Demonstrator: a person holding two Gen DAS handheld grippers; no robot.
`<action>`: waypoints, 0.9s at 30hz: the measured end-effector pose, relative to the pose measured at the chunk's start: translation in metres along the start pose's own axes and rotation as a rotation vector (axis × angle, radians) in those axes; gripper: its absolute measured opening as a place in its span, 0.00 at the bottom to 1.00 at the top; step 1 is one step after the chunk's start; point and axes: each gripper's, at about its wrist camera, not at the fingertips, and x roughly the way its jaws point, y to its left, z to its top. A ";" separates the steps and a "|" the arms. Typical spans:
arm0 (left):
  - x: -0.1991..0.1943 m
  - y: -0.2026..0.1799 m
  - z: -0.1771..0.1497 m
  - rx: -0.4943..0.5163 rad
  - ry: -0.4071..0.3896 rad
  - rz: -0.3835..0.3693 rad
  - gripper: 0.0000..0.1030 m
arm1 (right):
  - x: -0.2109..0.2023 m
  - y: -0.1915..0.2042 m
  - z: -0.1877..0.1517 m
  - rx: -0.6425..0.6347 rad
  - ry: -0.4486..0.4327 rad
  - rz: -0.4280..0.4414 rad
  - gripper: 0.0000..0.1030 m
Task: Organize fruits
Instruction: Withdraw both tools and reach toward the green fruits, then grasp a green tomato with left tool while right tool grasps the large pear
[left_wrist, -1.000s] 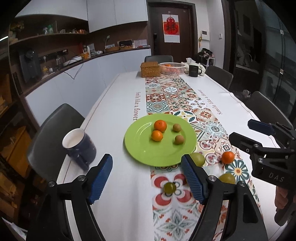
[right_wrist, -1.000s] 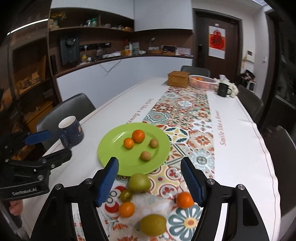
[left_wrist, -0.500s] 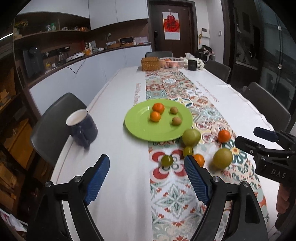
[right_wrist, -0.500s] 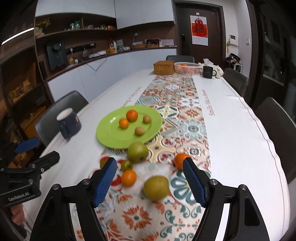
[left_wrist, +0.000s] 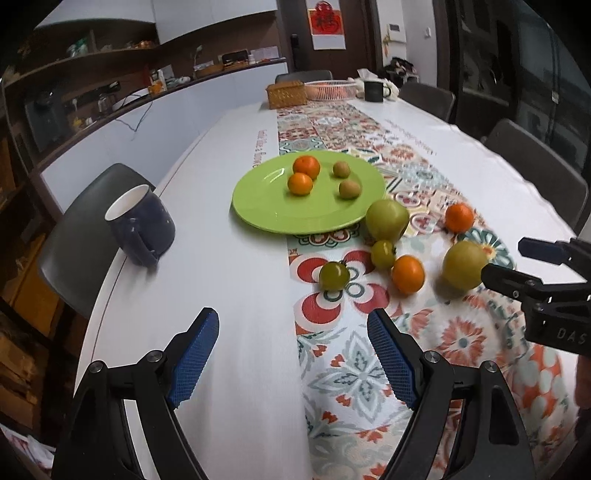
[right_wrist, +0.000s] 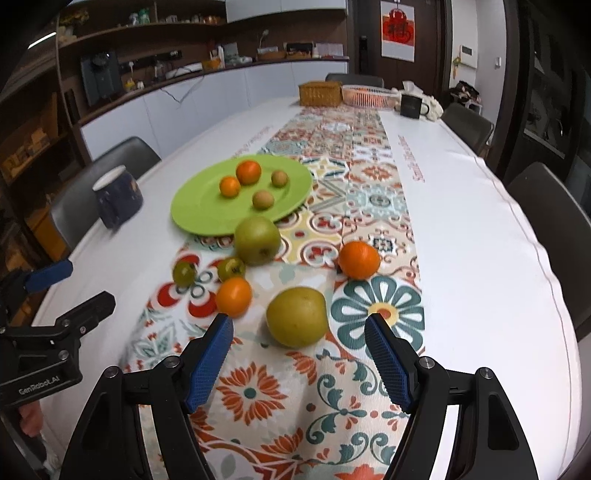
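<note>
Both grippers hang above the near end of a long table, fingers spread wide and holding nothing. Straight ahead of the right gripper (right_wrist: 299, 354), just past its blue pads, lies a yellow-green pear (right_wrist: 296, 316), round and matte, resting on the patterned runner (right_wrist: 369, 192). Beyond the pear and to its left sits a small orange (right_wrist: 233, 296); farther ahead to the right a larger orange (right_wrist: 359, 259) lies alone. Two small green tomatoes (right_wrist: 231, 268) sit side by side left of centre, and a green apple (right_wrist: 257, 240) beyond them lies right at the near rim of the green plate (right_wrist: 199, 210), perhaps overlapping it, though the blur makes contact hard to judge. On the plate are two oranges and two brownish kiwis, spaced apart, with its left half bare. The left gripper (left_wrist: 293, 356) hovers over plain white cloth, the loose fruit ahead and to its right, a dark blue mug (left_wrist: 138, 225) ahead to its left near the table edge. Right of the runner the white cloth runs bare to the table's right edge.
</note>
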 end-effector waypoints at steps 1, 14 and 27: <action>0.004 0.000 -0.001 0.009 0.004 -0.003 0.80 | 0.004 -0.001 -0.001 0.000 0.011 -0.003 0.72; 0.057 -0.009 0.016 0.058 0.041 -0.085 0.80 | 0.037 -0.002 -0.004 -0.018 0.074 -0.019 0.71; 0.092 -0.017 0.028 0.033 0.119 -0.145 0.44 | 0.056 -0.003 0.001 -0.014 0.089 0.026 0.55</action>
